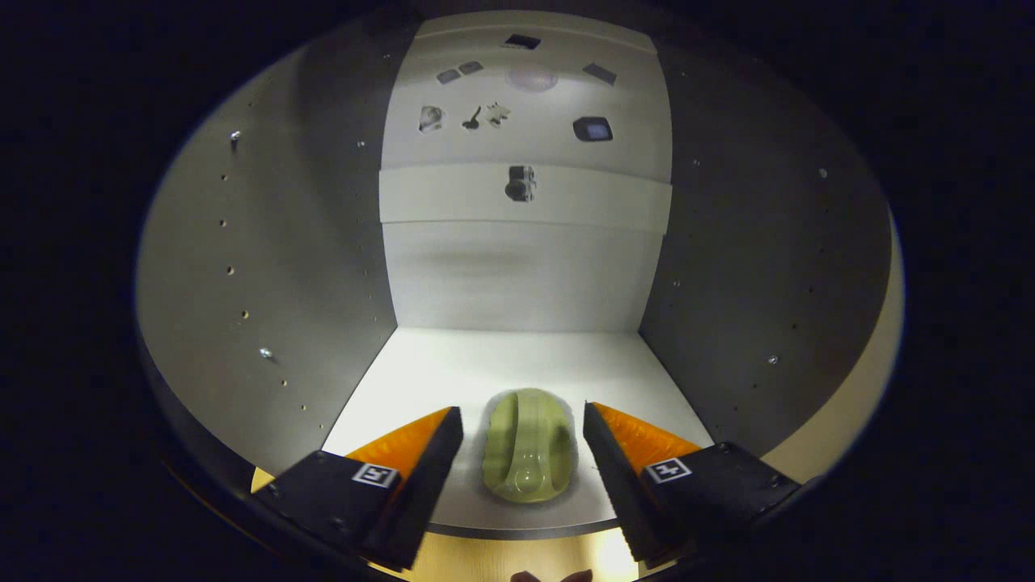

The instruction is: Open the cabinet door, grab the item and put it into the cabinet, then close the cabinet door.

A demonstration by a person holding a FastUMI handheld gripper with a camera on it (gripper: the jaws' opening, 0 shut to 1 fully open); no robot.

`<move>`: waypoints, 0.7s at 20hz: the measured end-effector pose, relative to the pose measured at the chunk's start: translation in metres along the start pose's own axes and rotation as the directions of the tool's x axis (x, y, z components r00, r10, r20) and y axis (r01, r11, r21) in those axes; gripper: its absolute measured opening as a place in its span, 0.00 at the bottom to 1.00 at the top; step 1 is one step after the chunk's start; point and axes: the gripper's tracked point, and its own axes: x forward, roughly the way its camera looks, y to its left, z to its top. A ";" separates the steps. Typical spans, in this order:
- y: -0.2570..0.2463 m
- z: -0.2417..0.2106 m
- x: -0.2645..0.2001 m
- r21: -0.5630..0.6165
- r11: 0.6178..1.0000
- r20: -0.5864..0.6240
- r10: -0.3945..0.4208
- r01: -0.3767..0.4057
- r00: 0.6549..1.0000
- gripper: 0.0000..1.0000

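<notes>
I look straight into an open white cabinet (517,275). A pale green item (527,445), oblong with a rounded hollow at its near end, lies on the cabinet's bottom shelf (485,364) close to the front edge. My gripper (523,440) is open. Its two fingers stand one on each side of the green item, with a gap between each finger and the item. The door itself is out of sight.
The cabinet's grey side walls (267,267) with rows of small holes close in on the left and right. The back panel (525,202) carries small dark marks. Beyond the item the shelf runs bare to the back.
</notes>
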 end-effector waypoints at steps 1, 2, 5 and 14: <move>0.003 0.006 -0.009 -0.007 1.000 0.024 0.001 -0.001 1.000 0.98; 0.006 0.011 -0.018 -0.016 1.000 0.052 0.005 -0.004 0.999 0.99; 0.012 0.036 -0.058 -0.028 1.000 0.170 0.013 -0.008 0.985 0.99; 0.015 0.082 -0.223 -0.010 0.998 0.431 0.063 -0.066 0.900 0.98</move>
